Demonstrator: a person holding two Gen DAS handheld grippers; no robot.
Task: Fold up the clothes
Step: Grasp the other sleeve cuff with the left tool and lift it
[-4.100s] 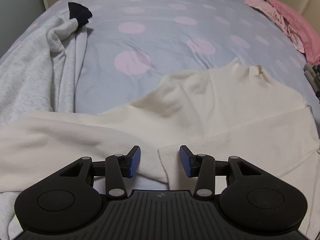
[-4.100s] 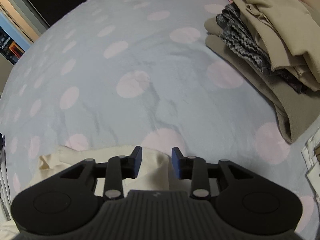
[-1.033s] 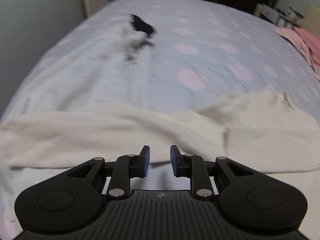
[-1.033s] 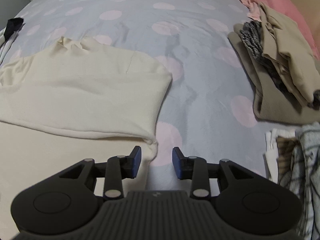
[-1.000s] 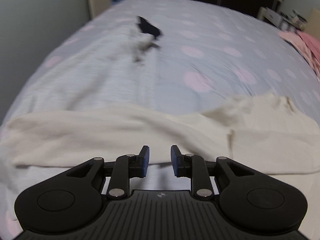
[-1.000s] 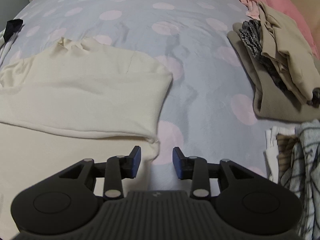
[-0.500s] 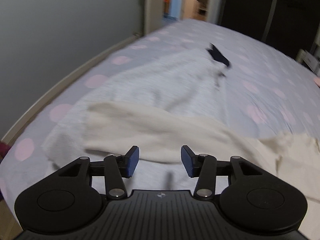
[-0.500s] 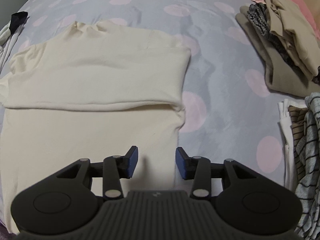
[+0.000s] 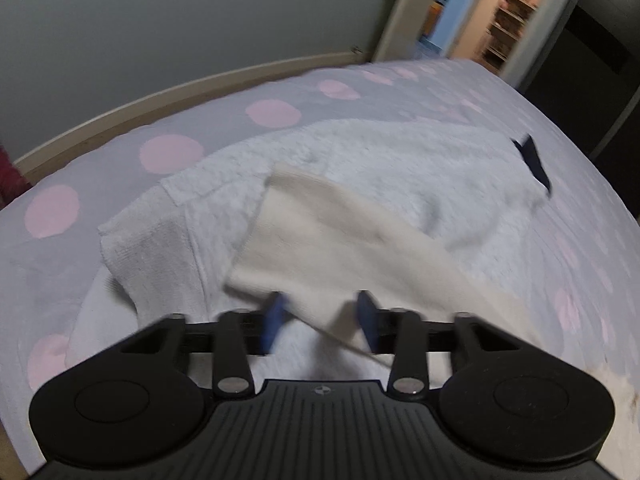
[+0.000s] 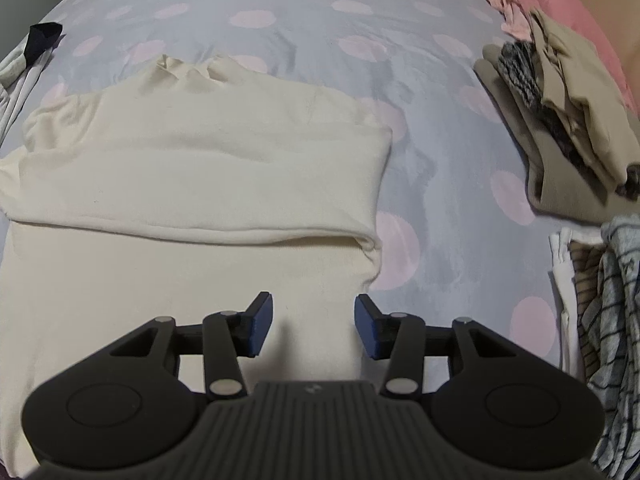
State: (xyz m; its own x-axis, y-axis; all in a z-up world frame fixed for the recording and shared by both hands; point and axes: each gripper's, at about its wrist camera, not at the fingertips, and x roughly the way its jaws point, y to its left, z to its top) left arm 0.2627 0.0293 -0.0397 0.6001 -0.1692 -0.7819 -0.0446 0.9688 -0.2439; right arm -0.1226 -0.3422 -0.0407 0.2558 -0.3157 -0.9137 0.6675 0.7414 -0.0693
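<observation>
While your left gripper [image 9: 320, 322] closes around the cream sweater [image 10: 192, 184]'s sleeve [image 9: 320, 240], pads not yet visibly pinching, your right gripper [image 10: 314, 328] hovers open above the hem; next, carry that sleeve across the body.

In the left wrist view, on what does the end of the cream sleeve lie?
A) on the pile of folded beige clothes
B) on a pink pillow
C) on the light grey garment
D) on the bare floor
C: the cuff end of the cream sleeve rests across the light grey garment, which is spread on the dotted bedcover.
</observation>
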